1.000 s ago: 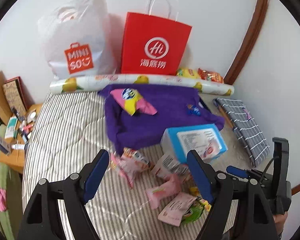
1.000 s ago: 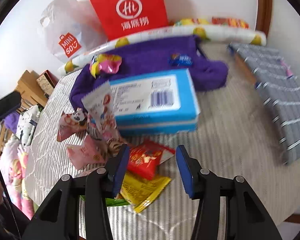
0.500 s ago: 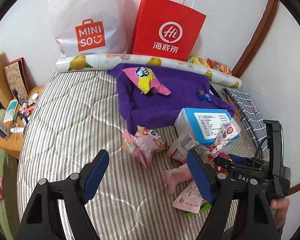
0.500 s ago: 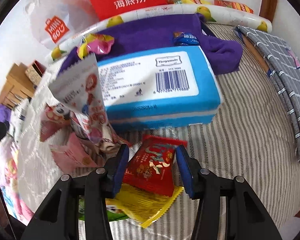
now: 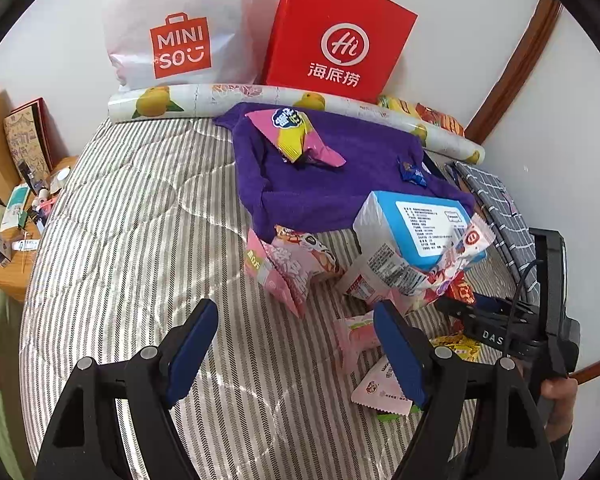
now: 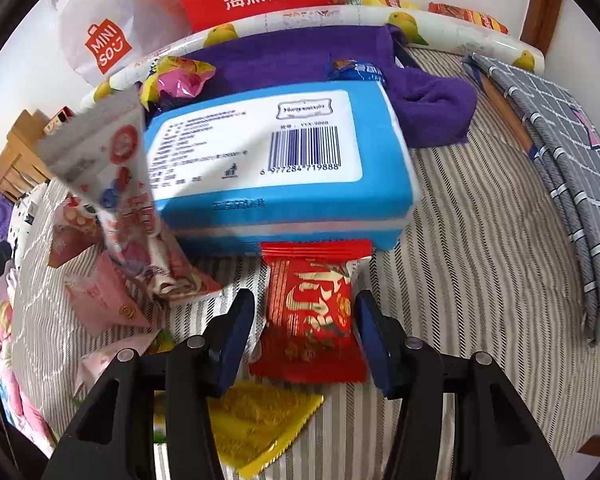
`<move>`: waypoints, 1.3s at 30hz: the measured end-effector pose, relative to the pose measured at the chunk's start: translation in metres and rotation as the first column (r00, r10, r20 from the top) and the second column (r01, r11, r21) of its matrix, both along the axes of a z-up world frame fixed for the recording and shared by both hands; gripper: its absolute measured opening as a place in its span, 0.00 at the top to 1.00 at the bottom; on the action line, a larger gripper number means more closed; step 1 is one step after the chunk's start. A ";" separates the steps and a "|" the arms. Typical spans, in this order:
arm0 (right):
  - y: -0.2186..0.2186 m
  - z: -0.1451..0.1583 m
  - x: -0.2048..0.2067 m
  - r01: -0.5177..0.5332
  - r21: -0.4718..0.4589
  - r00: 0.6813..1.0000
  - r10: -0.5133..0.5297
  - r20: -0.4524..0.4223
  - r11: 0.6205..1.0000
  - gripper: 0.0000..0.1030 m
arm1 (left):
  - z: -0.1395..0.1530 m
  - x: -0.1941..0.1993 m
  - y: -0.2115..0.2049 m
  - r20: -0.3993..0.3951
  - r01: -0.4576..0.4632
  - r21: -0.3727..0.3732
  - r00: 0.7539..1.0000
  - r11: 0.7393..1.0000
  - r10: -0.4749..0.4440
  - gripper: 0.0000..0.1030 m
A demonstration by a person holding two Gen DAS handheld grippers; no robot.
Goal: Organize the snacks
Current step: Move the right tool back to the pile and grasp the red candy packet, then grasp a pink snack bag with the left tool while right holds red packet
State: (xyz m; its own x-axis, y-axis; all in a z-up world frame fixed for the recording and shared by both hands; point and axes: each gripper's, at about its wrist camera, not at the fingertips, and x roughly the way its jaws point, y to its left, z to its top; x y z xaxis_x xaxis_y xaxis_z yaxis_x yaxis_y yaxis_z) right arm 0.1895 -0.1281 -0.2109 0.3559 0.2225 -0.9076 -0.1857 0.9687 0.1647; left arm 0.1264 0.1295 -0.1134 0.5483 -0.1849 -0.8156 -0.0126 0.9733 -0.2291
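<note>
Several snack packets lie heaped on a striped mattress (image 5: 132, 240) beside a blue tissue box (image 6: 276, 168). A red packet (image 6: 310, 312) lies flat between the jaws of my right gripper (image 6: 305, 298). Those jaws are opening, and a gap shows at the left pad. A yellow packet (image 6: 260, 420) lies under the left finger. My left gripper (image 5: 294, 312) hangs open over bare mattress with nothing between its fingers, just short of the pink packets (image 5: 288, 268). A pink-and-yellow packet (image 5: 296, 136) and a small blue candy (image 5: 412, 170) rest on a purple cloth (image 5: 332, 192).
A red paper bag (image 5: 340, 36) and a white shopping bag (image 5: 176, 28) stand against the back wall behind a fruit-printed roll (image 5: 204, 96). A folded grey checked cloth (image 6: 560, 152) lies at the right. A cluttered wooden side table (image 5: 16, 208) sits left of the bed.
Both grippers have sunk toward the mattress. The right one has come down around the red packet, which now lies between its jaws. The left stays open.
</note>
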 end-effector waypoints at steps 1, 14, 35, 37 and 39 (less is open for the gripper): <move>0.000 0.000 -0.001 0.002 -0.009 1.000 -0.001 0.021 1.000 0.53 | -0.001 -0.001 0.000 0.001 0.002 -0.002 1.000 1.000 -0.002 0.24; -0.067 0.001 -0.016 0.088 -0.027 0.980 -0.082 0.182 0.996 0.60 | -0.025 -0.004 -0.002 -0.006 -0.022 -0.001 1.000 1.000 0.022 0.24; -0.088 -0.008 -0.007 0.051 0.109 0.969 -0.075 0.237 0.993 0.59 | -0.030 0.071 -0.017 0.050 0.042 0.054 0.998 0.998 -0.044 0.24; -0.089 -0.009 -0.007 0.050 0.116 0.968 -0.077 0.237 0.992 0.59 | -0.039 0.076 -0.016 0.012 0.044 0.024 0.999 0.999 -0.044 0.24; -0.090 -0.009 -0.007 0.047 0.125 0.969 -0.076 0.237 0.991 0.58 | -0.044 0.076 -0.015 -0.005 0.047 0.005 0.999 0.999 -0.047 0.25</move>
